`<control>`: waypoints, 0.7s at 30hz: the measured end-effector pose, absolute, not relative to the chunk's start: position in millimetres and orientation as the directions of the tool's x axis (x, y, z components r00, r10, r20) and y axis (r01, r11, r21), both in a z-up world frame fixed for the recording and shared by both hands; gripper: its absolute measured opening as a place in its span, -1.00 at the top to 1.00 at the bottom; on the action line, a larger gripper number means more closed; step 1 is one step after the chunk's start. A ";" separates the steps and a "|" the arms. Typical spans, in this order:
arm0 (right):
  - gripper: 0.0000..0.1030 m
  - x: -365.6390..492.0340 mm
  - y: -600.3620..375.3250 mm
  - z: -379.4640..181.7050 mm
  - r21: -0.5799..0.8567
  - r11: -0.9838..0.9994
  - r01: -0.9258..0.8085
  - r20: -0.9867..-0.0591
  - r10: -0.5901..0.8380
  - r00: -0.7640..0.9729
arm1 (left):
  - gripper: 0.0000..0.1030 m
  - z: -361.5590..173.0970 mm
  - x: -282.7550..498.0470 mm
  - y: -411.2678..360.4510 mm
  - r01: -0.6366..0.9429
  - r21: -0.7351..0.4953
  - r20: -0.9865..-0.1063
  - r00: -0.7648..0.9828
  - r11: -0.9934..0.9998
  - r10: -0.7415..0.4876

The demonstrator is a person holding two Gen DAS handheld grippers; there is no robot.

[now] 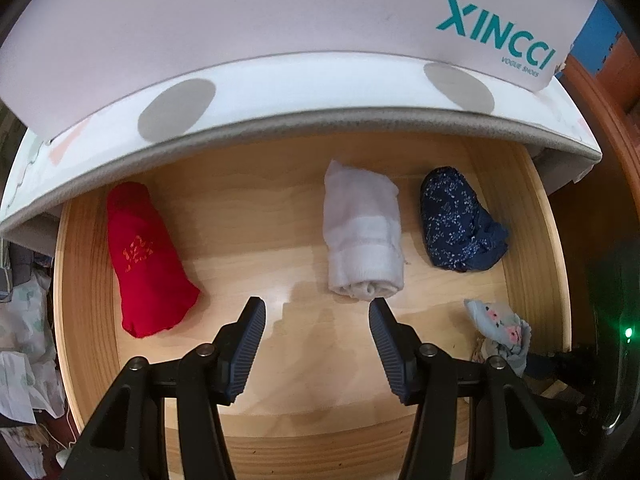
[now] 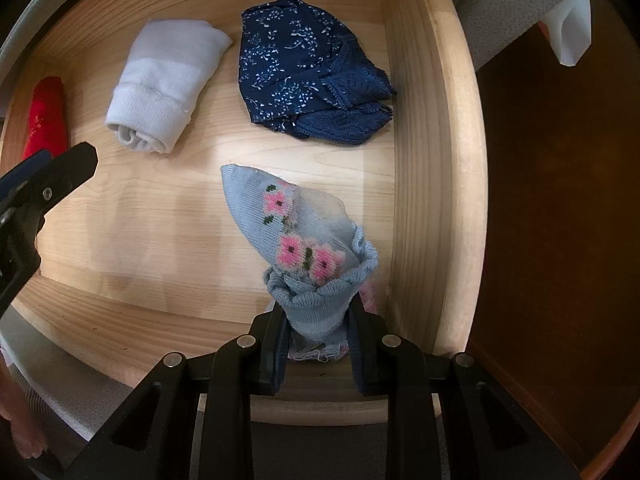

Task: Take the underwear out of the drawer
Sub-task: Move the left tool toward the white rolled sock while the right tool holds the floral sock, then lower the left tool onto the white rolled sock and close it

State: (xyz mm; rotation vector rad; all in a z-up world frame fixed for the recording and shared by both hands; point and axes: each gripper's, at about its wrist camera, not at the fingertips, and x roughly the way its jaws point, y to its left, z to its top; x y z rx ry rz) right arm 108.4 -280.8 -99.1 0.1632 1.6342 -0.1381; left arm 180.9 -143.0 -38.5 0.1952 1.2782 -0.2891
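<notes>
Drawer (image 2: 424, 128): open, pale wood, four pieces of clothing inside, a bare floor between them.
Right gripper (image 2: 318, 332): clamped on the bunched cuff end of a light blue knitted piece with pink flowers (image 2: 296, 236), beside the drawer's right wall near its front right corner; whether the cloth touches the floor I cannot tell.
Left gripper (image 1: 318, 320): fingers spread apart, nothing between them, over the bare floor toward the front edge; the right fingertip is just before the rolled end of the white piece.
White rolled piece (image 1: 362, 236): middle of the drawer, ribbed band at its near end.
Navy floral underwear (image 2: 304, 68): crumpled, lace edge showing, just beside the right wall, right of the white roll.
Red piece (image 1: 146, 256): folded, with an orange print, near the left wall, well apart from the others.
Box (image 1: 280, 16): white, marked XINCCI, on the padded surface above the drawer's back edge.
</notes>
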 end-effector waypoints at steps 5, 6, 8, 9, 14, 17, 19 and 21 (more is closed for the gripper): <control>0.56 108.9 -280.3 -99.2 0.009 0.982 0.189 -0.998 0.022 -0.067 | -0.07 -38.8 186.6 -146.8 0.348 -0.024 -0.961 0.251 0.937 -0.118; 0.56 108.6 -280.3 -99.3 0.010 0.982 0.189 -0.998 0.023 -0.066 | -0.07 -38.2 188.6 -147.0 0.361 -0.030 -0.961 0.246 0.932 -0.126; 0.56 108.7 -280.0 -98.9 0.011 0.982 0.190 -0.998 0.024 -0.066 | -0.07 -37.3 192.3 -148.2 0.399 -0.036 -0.962 0.235 0.916 -0.140; 0.56 108.7 -279.7 -98.4 0.012 0.982 0.190 -0.998 0.025 -0.065 | -0.07 -36.3 194.0 -148.8 0.423 -0.037 -0.962 0.231 0.905 -0.148; 0.56 108.7 -278.7 -96.5 0.016 0.982 0.190 -0.998 0.028 -0.063 | -0.07 -34.7 200.1 -152.2 0.528 -0.025 -0.961 0.221 0.849 -0.165; 0.56 108.7 -280.0 -97.1 0.013 0.982 0.190 -0.998 0.026 -0.065 | -0.07 -33.6 202.6 -154.5 0.571 -0.017 -0.960 0.219 0.820 -0.173; 0.56 108.7 -280.3 -97.2 0.013 0.982 0.189 -0.998 0.026 -0.066 | -0.07 -36.0 202.2 -159.9 0.593 -0.010 -0.961 0.218 0.805 -0.172; 0.56 108.8 -279.5 -97.3 0.013 0.982 0.190 -0.998 0.026 -0.066 | -0.07 -37.5 203.1 -164.9 0.619 -0.006 -0.961 0.215 0.785 -0.177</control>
